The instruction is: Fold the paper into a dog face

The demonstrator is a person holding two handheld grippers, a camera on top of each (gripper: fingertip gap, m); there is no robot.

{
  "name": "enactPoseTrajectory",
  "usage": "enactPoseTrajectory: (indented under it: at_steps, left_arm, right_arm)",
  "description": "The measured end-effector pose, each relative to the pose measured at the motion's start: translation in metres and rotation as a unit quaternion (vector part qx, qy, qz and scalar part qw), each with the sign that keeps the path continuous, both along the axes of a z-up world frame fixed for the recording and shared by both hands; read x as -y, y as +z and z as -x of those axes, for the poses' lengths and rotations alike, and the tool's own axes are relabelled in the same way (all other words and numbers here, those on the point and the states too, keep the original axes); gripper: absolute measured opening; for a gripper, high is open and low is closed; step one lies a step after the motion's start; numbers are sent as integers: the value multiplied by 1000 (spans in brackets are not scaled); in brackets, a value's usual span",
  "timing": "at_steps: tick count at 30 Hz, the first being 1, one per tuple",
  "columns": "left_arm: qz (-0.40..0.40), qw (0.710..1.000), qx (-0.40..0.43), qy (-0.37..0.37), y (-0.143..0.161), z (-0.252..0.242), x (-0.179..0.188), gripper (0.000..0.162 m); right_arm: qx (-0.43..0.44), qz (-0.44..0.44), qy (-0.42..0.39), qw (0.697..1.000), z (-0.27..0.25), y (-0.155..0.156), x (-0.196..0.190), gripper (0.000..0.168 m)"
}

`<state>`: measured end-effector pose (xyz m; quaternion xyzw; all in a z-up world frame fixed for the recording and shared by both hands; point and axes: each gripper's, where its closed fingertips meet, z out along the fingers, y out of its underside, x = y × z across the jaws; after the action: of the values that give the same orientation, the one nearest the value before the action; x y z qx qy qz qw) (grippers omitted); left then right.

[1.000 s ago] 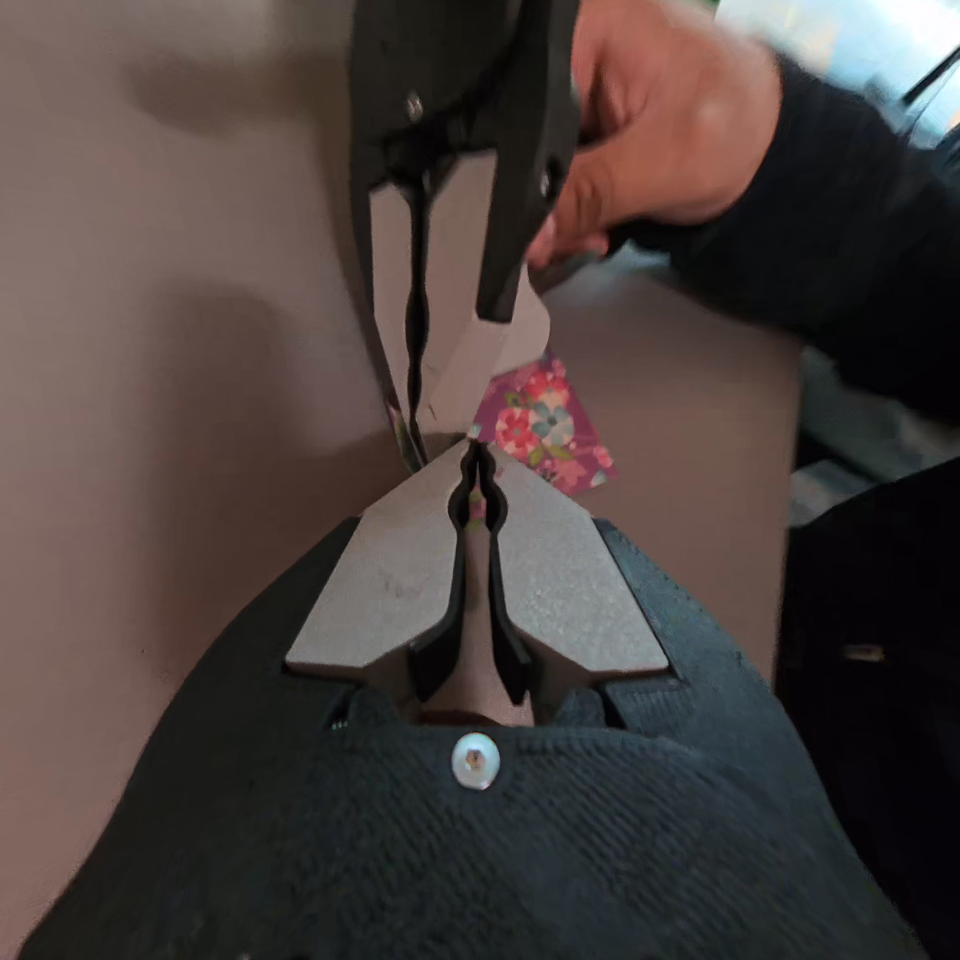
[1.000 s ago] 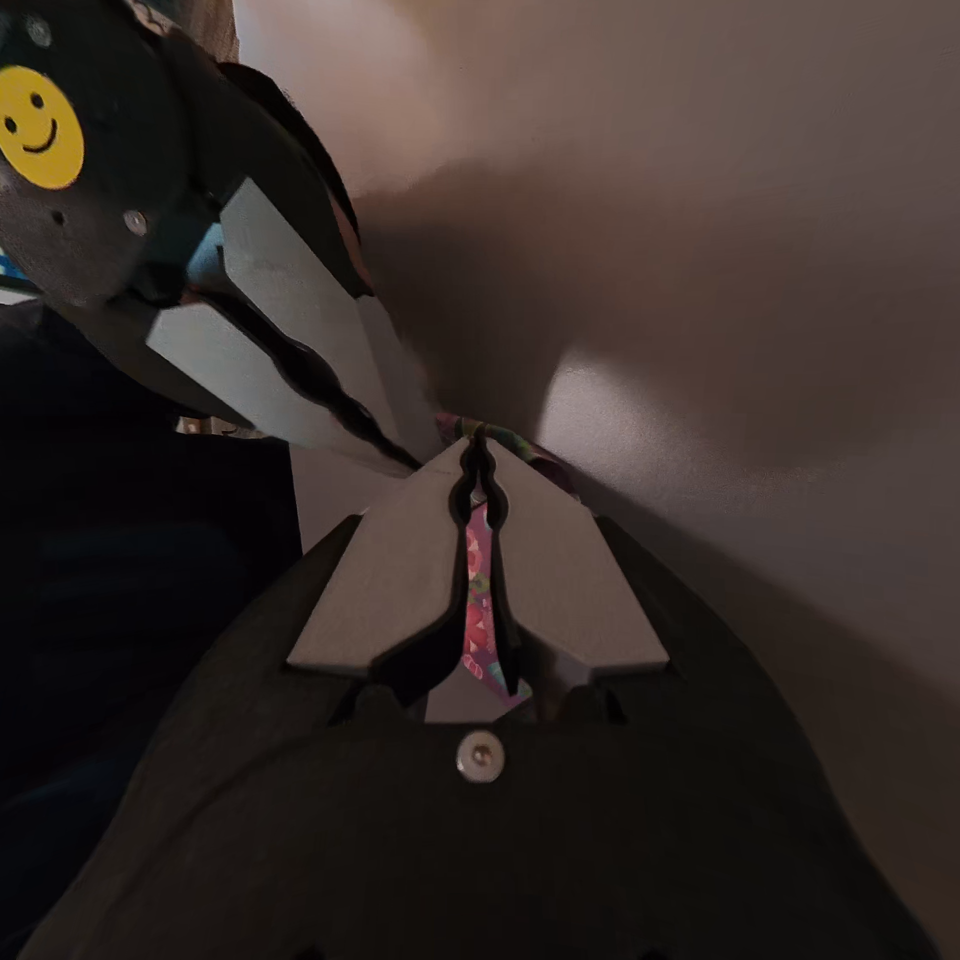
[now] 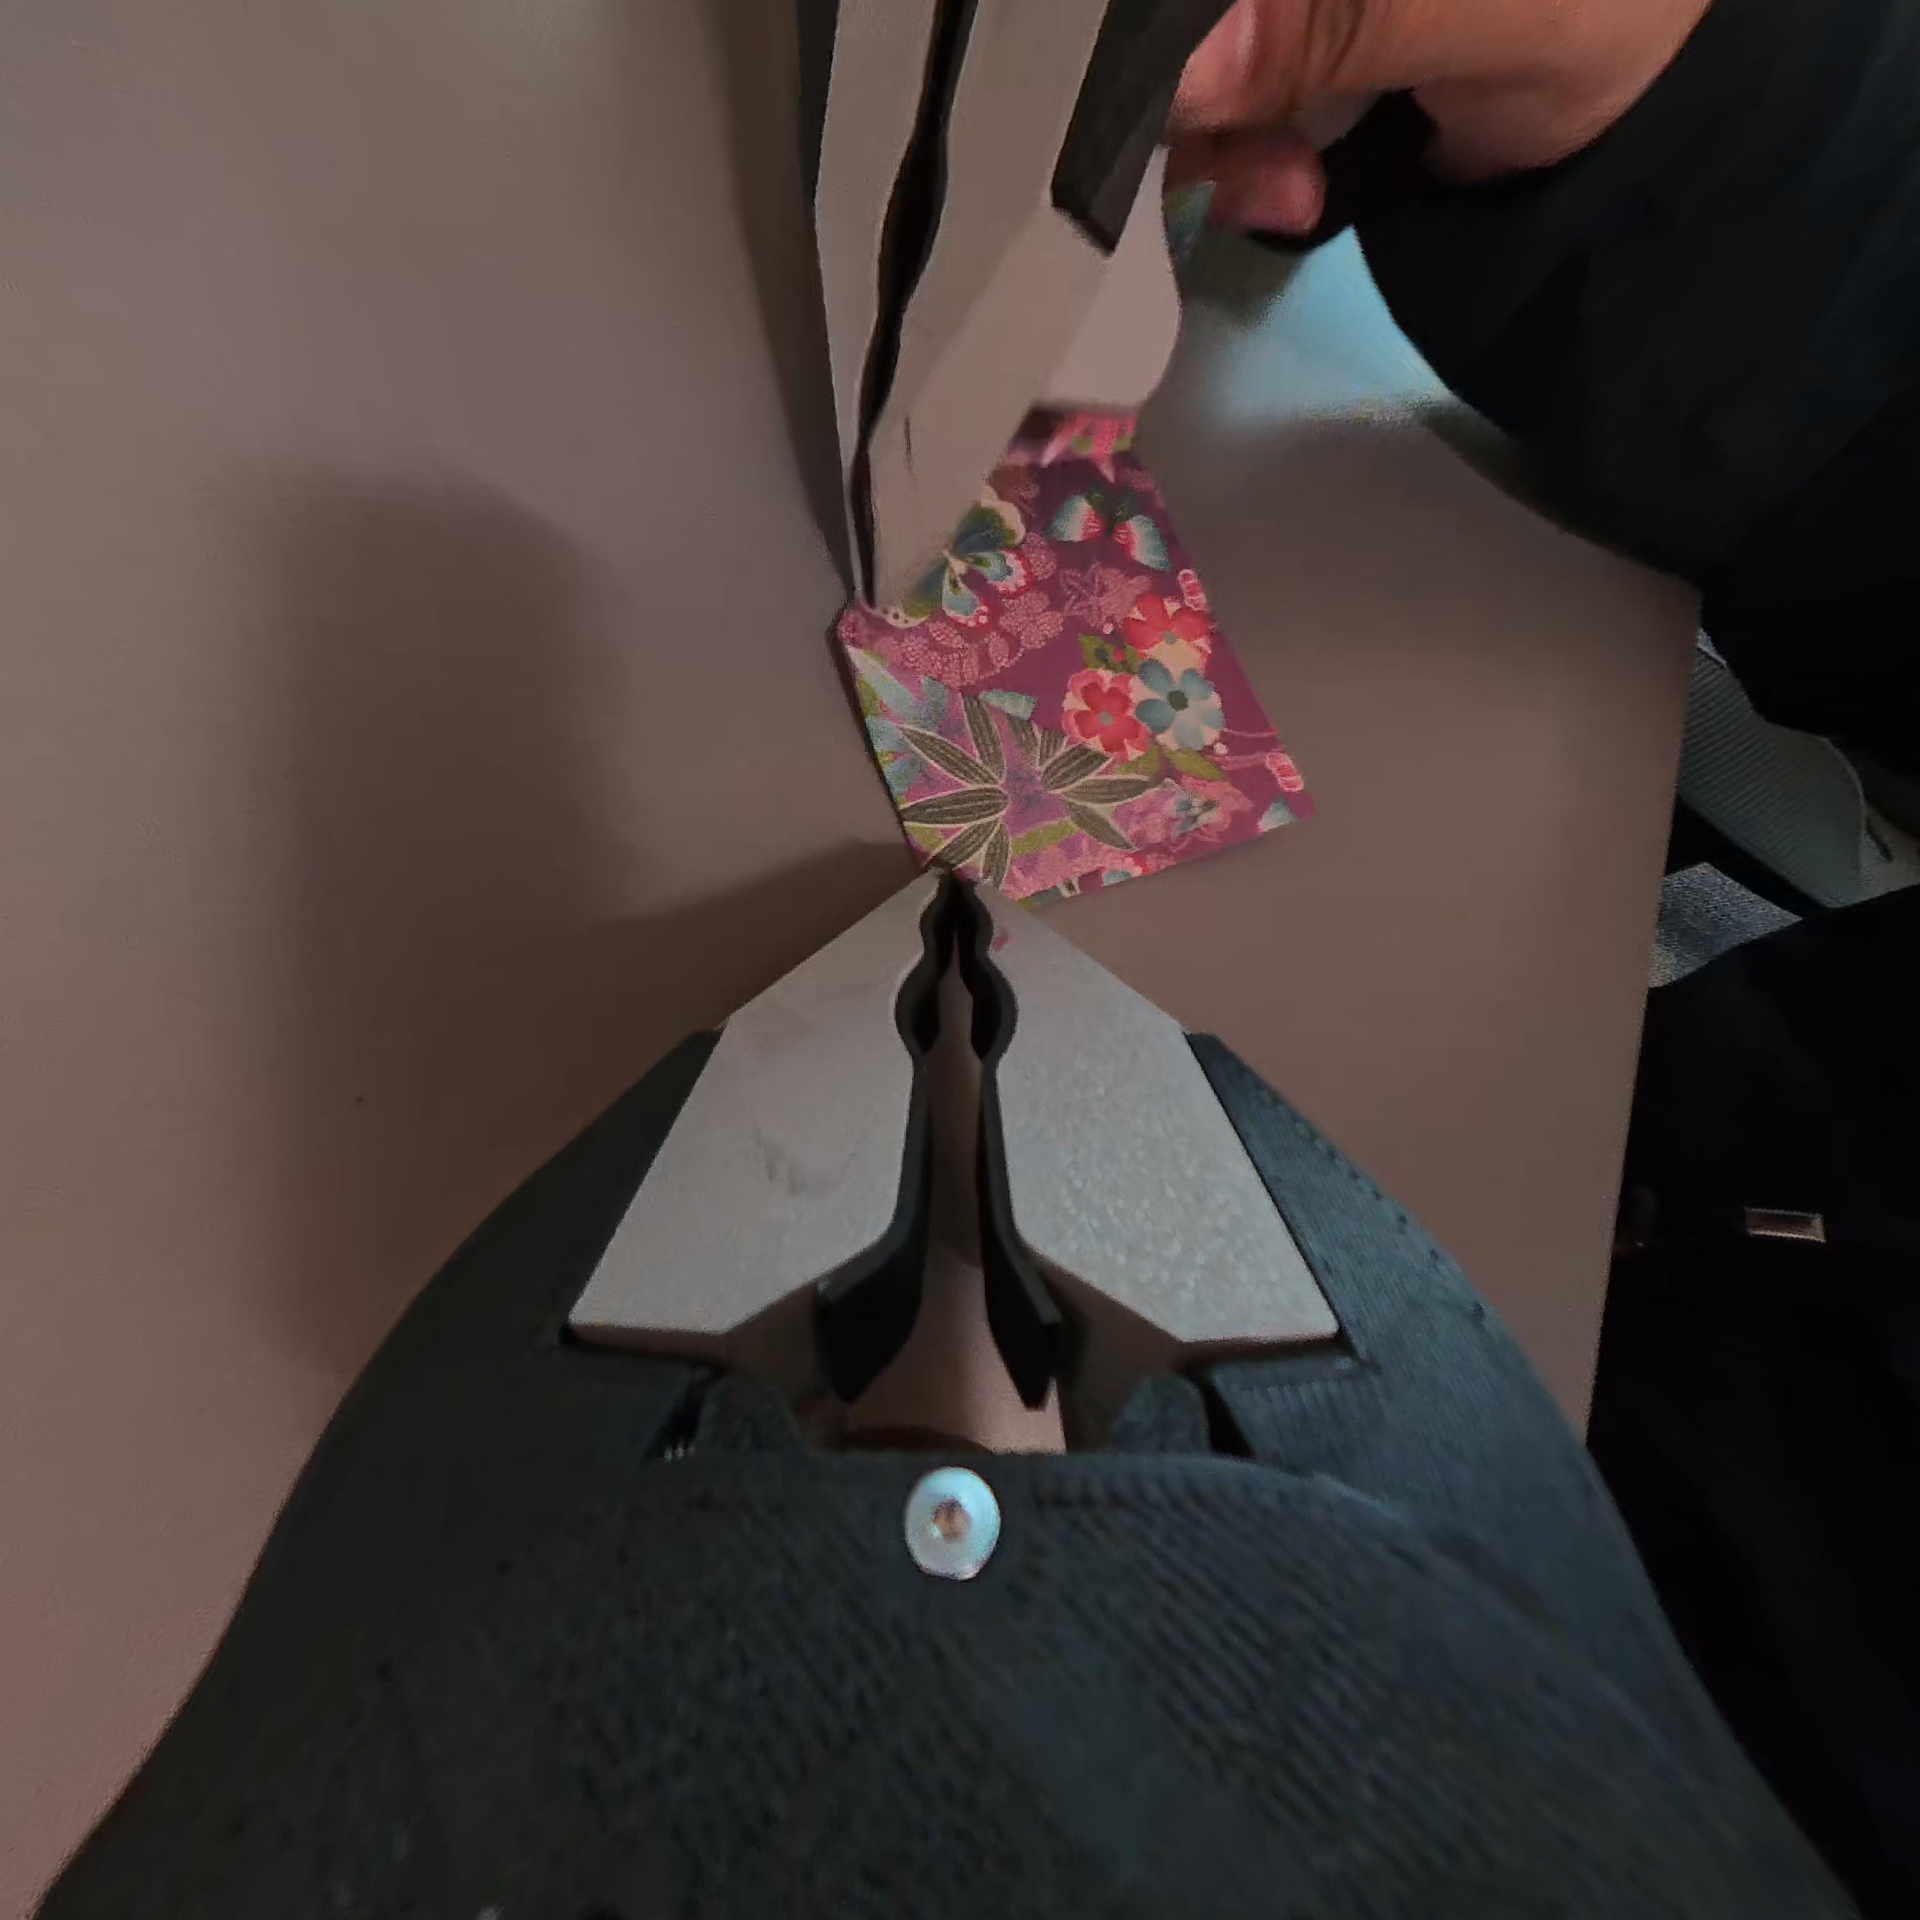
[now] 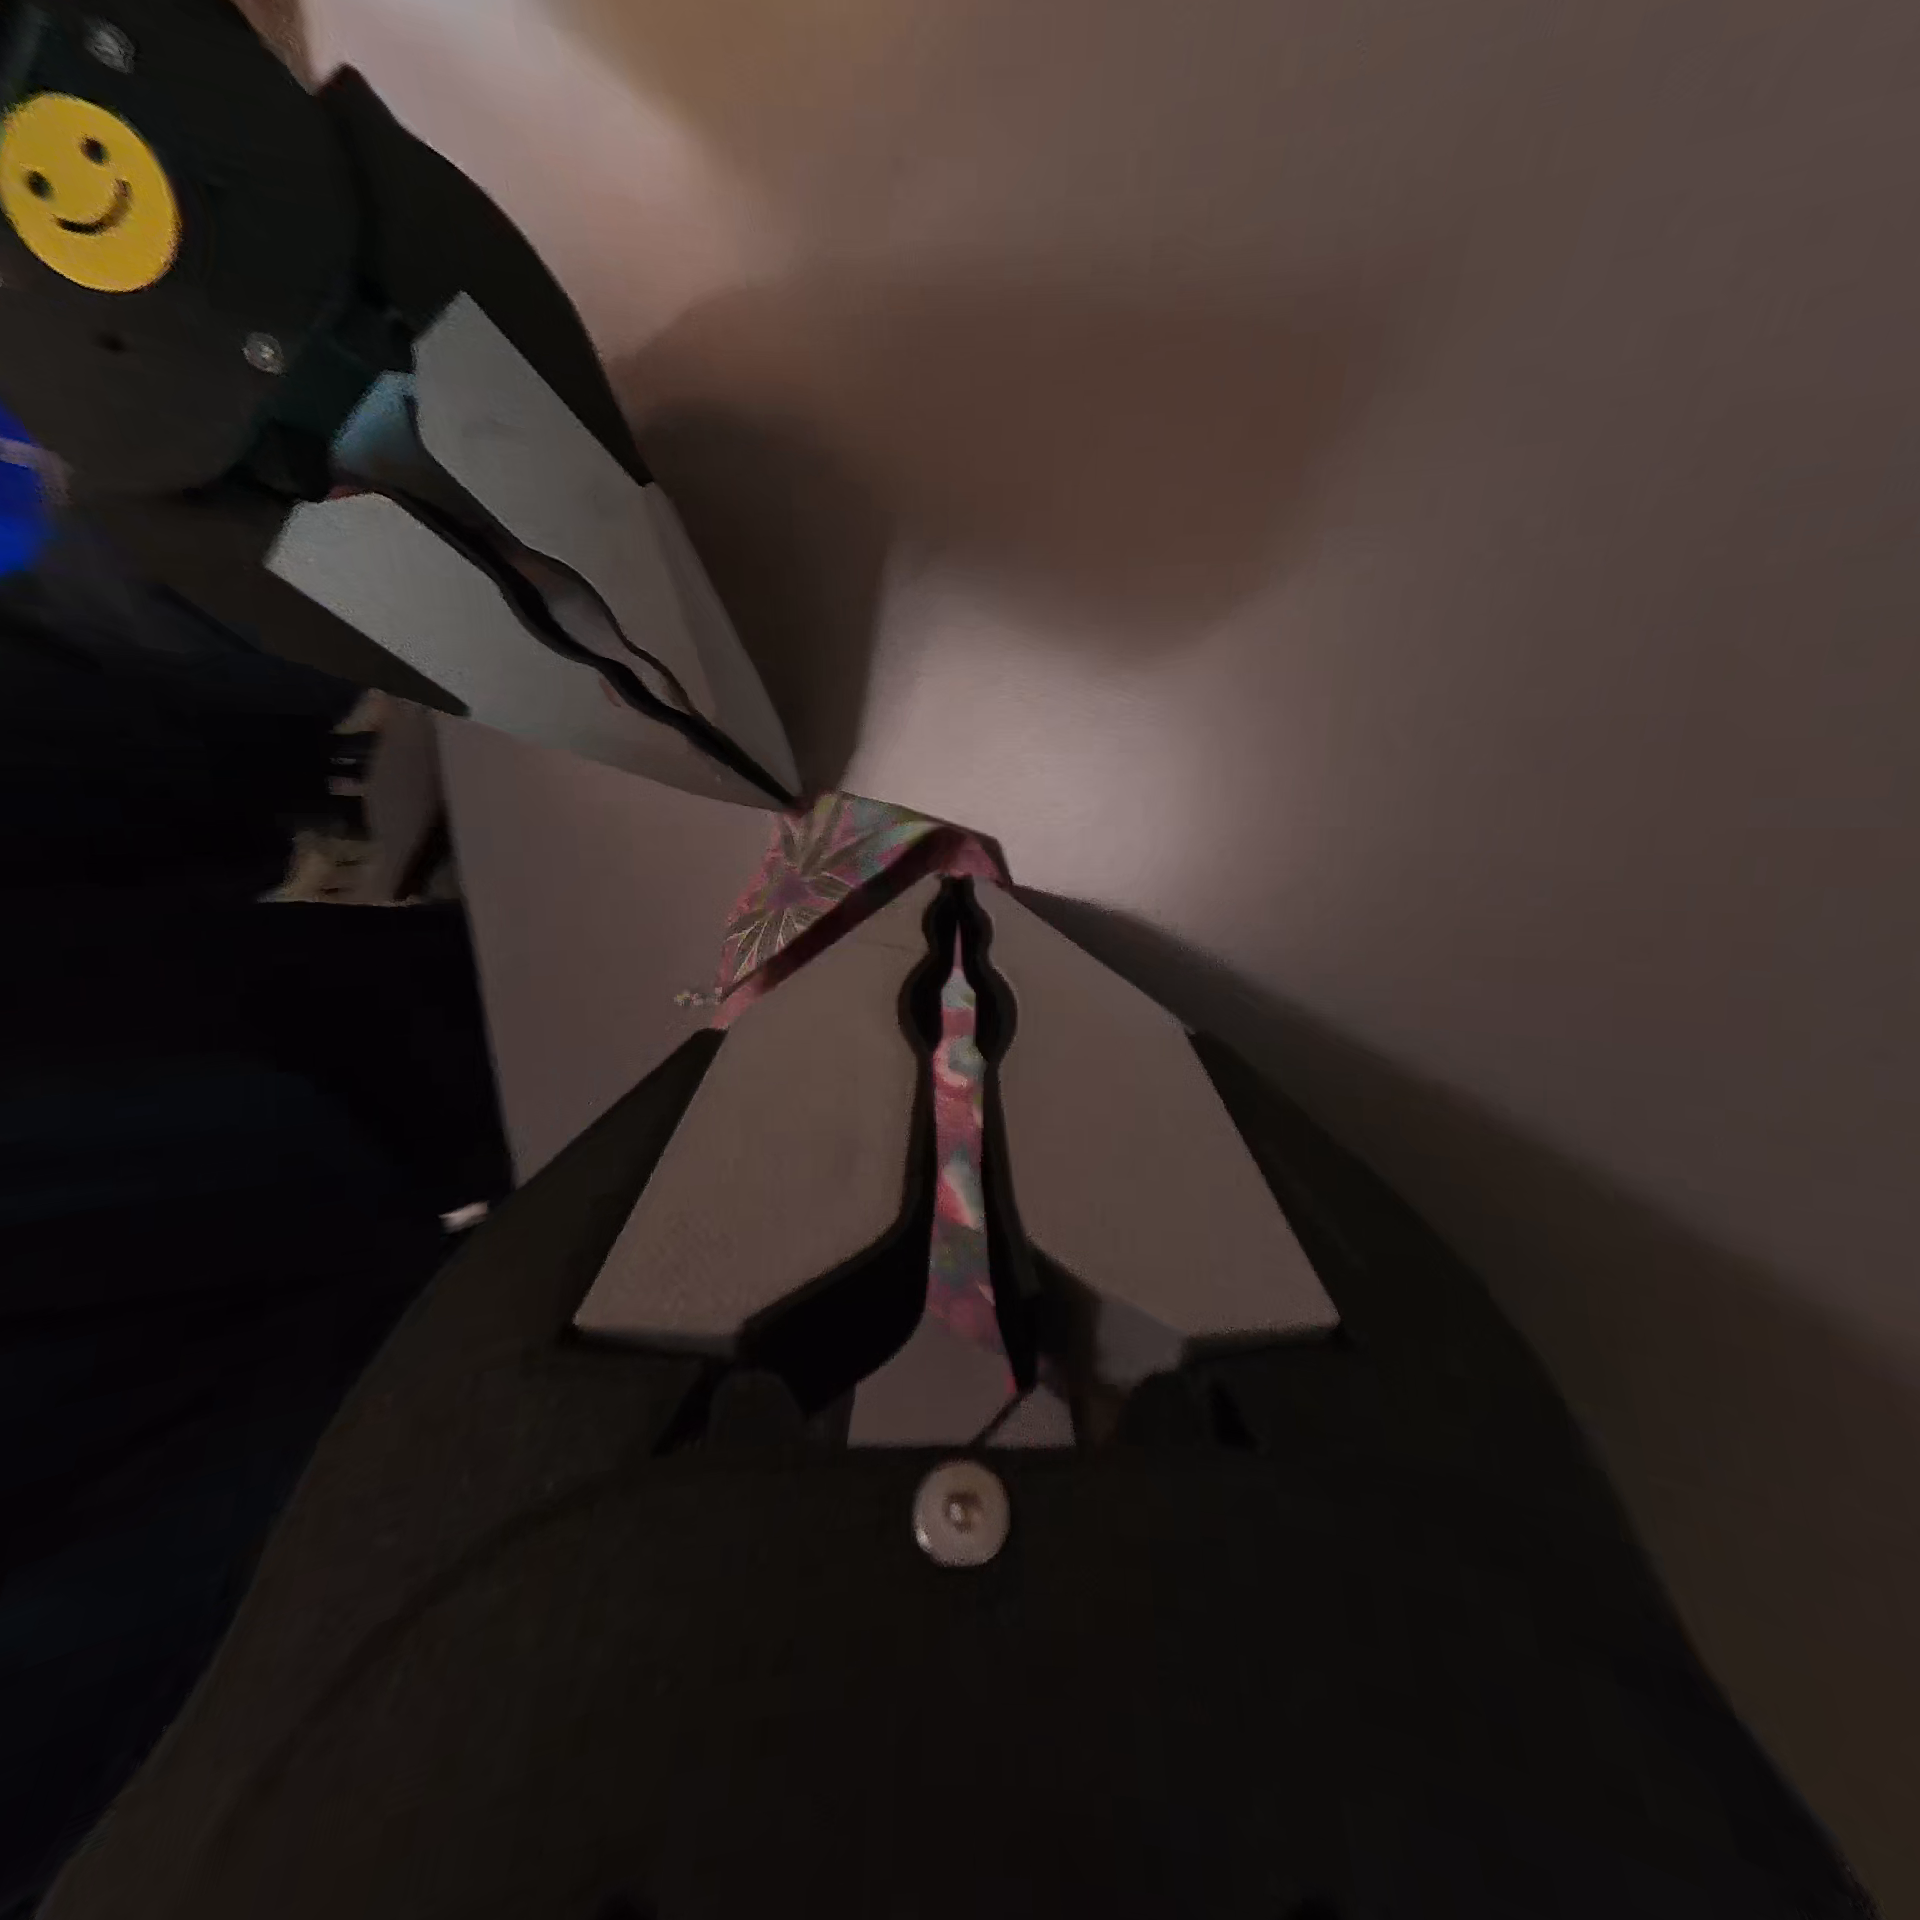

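Left wrist view: the left tongs (image 3: 954, 896) are pressed together, their tips touching the near corner of the floral paper (image 3: 1070, 707); whether they actually pinch that corner or only rest against it I cannot tell; the paper, a folded patterned piece in purple, pink and teal, lies just beyond and slightly right of these tips, over the beige counter (image 3: 416, 520), its long axis running from the near corner up and to the far right. The right tongs (image 3: 862, 582) come down from the far side, gripped by a hand (image 3: 1382, 94) in a dark sleeve, and meet the paper at its far left corner; in the right wrist view the right tongs (image 4: 961, 899) are pressed together with a strip of the paper (image 4: 961, 1143) showing in the slot between them, so they are pinching it; the left tongs (image 4: 795, 802) enter there from the upper left, pressed together, tips on the paper's edge, a yellow smiley sticker (image 4: 88, 192) on the body. The coming move, as I judge it, turns on the two tips sitting at neighbouring corners of one edge; the fold should run along the line between them; the right tongs have the surer hold.
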<state>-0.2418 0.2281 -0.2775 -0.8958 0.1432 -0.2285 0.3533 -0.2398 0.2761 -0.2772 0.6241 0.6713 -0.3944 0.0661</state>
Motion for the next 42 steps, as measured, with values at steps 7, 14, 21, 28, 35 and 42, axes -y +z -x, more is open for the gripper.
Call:
enactPoseTrajectory:
  at_steps: [7,14,21,28,35,42]
  left_arm:
    - [-9,998,61,4,11,2,0,0]
    - [-74,990,115,31,40,23,5,25]
    - [-94,992,89,6,46,15,12,48]
    - [-75,995,70,13,33,14,8,53]
    - [-66,995,67,15,29,12,7,52]
    - [-93,994,54,29,38,21,5,52]
  right_arm:
    - [-225,-90,16,970,-6,78,-16,0]
    - [-277,-83,45,956,-37,92,-8,30]
    - [-262,-154,155,940,-75,53,36,30]
    - [-207,-271,202,918,-77,1,47,38]
    - [-251,-344,190,885,-56,5,40,49]
    - [-268,-379,200,863,-48,-1,43,0]
